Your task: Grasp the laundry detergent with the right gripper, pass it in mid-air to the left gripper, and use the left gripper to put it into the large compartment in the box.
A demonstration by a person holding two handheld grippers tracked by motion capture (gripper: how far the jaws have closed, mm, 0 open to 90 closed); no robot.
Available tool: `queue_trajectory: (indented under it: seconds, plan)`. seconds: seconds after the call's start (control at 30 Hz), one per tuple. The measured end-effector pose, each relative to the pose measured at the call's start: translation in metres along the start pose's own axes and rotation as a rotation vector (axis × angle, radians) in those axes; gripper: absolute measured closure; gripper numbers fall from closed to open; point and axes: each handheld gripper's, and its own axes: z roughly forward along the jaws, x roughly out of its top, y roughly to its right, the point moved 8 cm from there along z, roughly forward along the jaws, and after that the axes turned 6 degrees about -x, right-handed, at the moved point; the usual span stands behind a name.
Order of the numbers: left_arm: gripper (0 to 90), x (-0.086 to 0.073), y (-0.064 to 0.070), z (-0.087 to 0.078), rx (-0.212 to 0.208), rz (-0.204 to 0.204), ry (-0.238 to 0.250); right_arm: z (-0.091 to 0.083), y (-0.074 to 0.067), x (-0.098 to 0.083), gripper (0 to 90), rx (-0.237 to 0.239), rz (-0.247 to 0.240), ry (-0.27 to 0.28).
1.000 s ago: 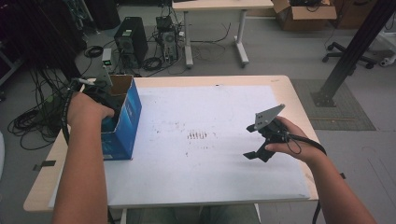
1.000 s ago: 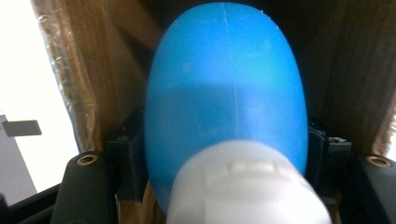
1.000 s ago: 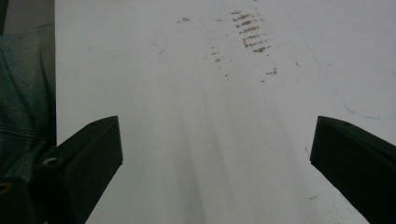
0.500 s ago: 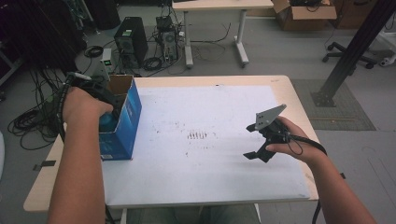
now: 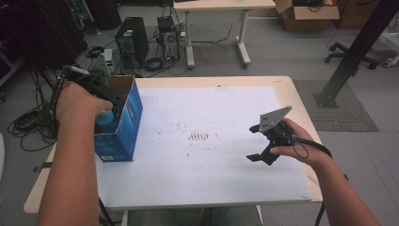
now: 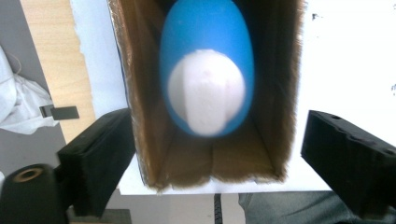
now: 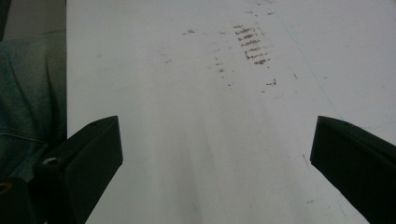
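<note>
Releasing blue bottle [image 6: 205, 70] into cardboard box [image 5: 123, 123] at table's left edge: left gripper [image 6: 219, 154] jaws just opening, wide, bottle free below. Right gripper [image 5: 263, 143] open, empty, hovering over white sheet [image 5: 211, 155]. Next: lift left clear.

even, soft daylight; close-up bottle [image 6: 205, 70] blurred, box interior shadowed.

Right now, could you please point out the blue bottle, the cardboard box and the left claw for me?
blue bottle [image 6: 205, 28]: left gripper view, on its blue body above the white cap.
cardboard box [image 5: 131, 115]: high view, on its blue outer side wall.
left claw [image 6: 219, 154]: left gripper view, midway between its open fingertips.
</note>
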Motion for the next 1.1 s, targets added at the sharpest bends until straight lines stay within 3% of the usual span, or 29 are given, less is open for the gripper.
queue_trajectory:
  seconds: [0.23, 0.4, 0.47, 0.5, 0.53, 0.57, 0.7, 0.8, 0.83, 0.93, 0.97, 1.0, 1.03, 1.1]
  plan:
    - [0.2, -0.004, 0.012, -0.012, 0.025, 0.051, 0.005, -0.005, -0.003, 0.002, 2.6, -0.002, -0.006, -0.001]
    - [0.2, -0.004, 0.029, -0.024, 0.025, 0.125, 0.032, -0.011, -0.004, 0.003, 2.6, -0.011, -0.006, -0.001]
    - [0.2, -0.003, 0.042, -0.032, 0.028, 0.177, 0.046, -0.013, -0.005, 0.003, 2.6, -0.015, -0.008, 0.001]
    - [0.2, -0.003, 0.042, -0.032, 0.028, 0.177, 0.046, -0.013, -0.005, 0.003, 2.6, -0.015, -0.008, 0.001]
    - [0.2, -0.003, 0.052, -0.037, 0.035, 0.215, 0.052, -0.015, -0.006, 0.002, 2.6, -0.016, -0.008, -0.002]
    - [0.2, -0.003, 0.052, -0.037, 0.035, 0.215, 0.052, -0.015, -0.006, 0.002, 2.6, -0.016, -0.008, -0.002]
    - [0.2, -0.002, 0.077, -0.049, 0.031, 0.317, 0.069, -0.021, -0.004, 0.0, 2.6, -0.024, -0.001, -0.004]
    - [0.2, -0.003, 0.098, -0.058, 0.025, 0.414, 0.071, -0.023, -0.002, -0.001, 2.7, -0.028, 0.001, -0.011]
    - [0.2, -0.003, 0.098, -0.058, 0.025, 0.414, 0.071, -0.023, -0.002, -0.001, 2.7, -0.028, 0.001, -0.011]
    - [0.2, -0.004, 0.119, -0.063, 0.01, 0.508, 0.072, -0.026, 0.0, -0.002, 2.6, -0.032, 0.0, -0.02]
    - [0.2, -0.004, 0.119, -0.063, 0.01, 0.508, 0.072, -0.027, 0.0, -0.002, 2.6, -0.032, 0.001, -0.021]
    - [0.2, -0.005, 0.128, -0.064, 0.01, 0.554, 0.072, -0.027, 0.001, -0.002, 2.6, -0.032, 0.002, -0.023]
    - [0.3, -0.005, 0.128, -0.064, 0.01, 0.554, 0.072, -0.027, 0.001, -0.002, 2.7, -0.032, 0.002, -0.024]
    - [0.2, -0.005, 0.137, -0.064, 0.015, 0.605, 0.074, -0.027, 0.001, -0.002, 2.6, -0.033, 0.002, -0.026]
